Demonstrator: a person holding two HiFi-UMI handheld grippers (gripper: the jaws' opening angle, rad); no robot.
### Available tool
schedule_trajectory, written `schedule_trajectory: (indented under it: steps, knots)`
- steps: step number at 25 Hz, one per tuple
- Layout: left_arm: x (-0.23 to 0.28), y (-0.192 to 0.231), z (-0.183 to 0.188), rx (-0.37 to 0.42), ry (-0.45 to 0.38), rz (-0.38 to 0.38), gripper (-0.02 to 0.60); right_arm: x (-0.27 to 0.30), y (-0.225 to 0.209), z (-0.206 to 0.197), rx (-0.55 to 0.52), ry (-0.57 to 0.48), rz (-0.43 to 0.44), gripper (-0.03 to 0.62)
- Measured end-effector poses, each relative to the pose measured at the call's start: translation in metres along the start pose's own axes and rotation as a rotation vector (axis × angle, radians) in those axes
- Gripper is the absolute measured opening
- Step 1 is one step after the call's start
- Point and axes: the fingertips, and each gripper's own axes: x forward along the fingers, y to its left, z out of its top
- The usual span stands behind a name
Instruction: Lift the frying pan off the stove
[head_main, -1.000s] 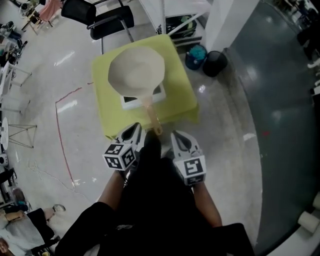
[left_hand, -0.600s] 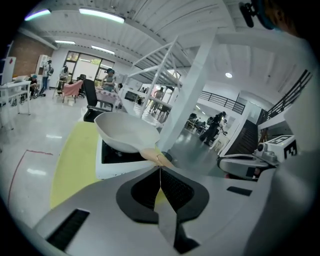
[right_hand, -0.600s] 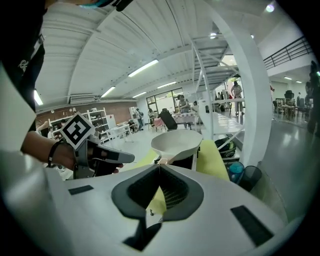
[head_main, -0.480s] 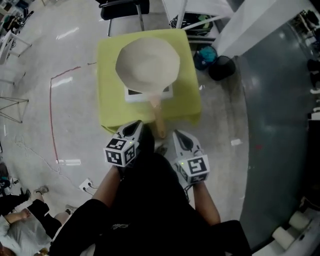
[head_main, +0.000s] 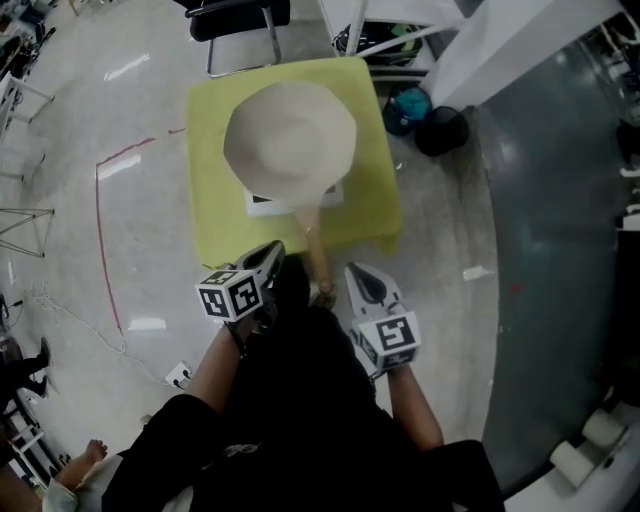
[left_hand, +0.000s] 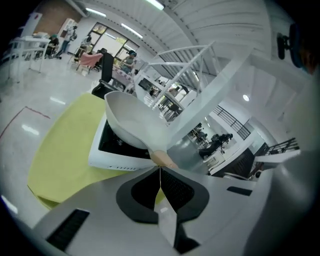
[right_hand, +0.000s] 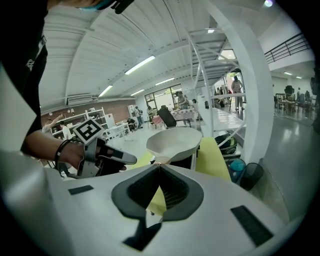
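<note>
A cream frying pan (head_main: 290, 140) sits on a white single-burner stove (head_main: 262, 203) on a yellow-green table (head_main: 210, 220). Its wooden handle (head_main: 316, 256) points toward me. My left gripper (head_main: 265, 260) is just left of the handle's end, shut and empty. My right gripper (head_main: 357, 276) is just right of that end, also shut and empty. In the left gripper view the handle (left_hand: 161, 158) lies right ahead of the closed left gripper (left_hand: 160, 168), with the pan (left_hand: 131, 122) beyond. In the right gripper view the right gripper (right_hand: 160, 164) points at the pan (right_hand: 175, 141), with the left gripper (right_hand: 107, 155) beside it.
A black chair (head_main: 238, 16) stands behind the table. A teal bin (head_main: 403, 110) and a black bin (head_main: 441, 131) stand on the floor at its far right corner, by a white slanted beam (head_main: 500, 50). A red tape line (head_main: 100, 210) marks the floor on the left.
The head view has shifted, so the table sits higher and nearer the middle. The left gripper has turned slightly leftward. Both grippers stay shut beside the handle, and the pan rests on the stove.
</note>
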Motion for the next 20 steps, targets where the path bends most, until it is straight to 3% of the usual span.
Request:
schedule_trajectory:
  steps: [6,8,11,20]
  knots:
    - [0.019,-0.005,0.014,-0.208,-0.017,-0.131,0.059,0.011,-0.013,0.009,0.014,0.019,-0.009,0.015]
    - [0.028,-0.005,0.016,-0.247,-0.007,-0.158,0.163,0.014,-0.017,0.011,0.022,0.013,-0.011,0.015]
    - [0.041,-0.008,0.014,-0.309,0.024,-0.212,0.229,0.018,-0.024,0.014,0.024,0.005,-0.009,0.015]
    - [0.066,-0.004,0.011,-0.56,0.013,-0.278,0.285,0.019,-0.037,0.018,-0.012,0.014,-0.014,0.015]
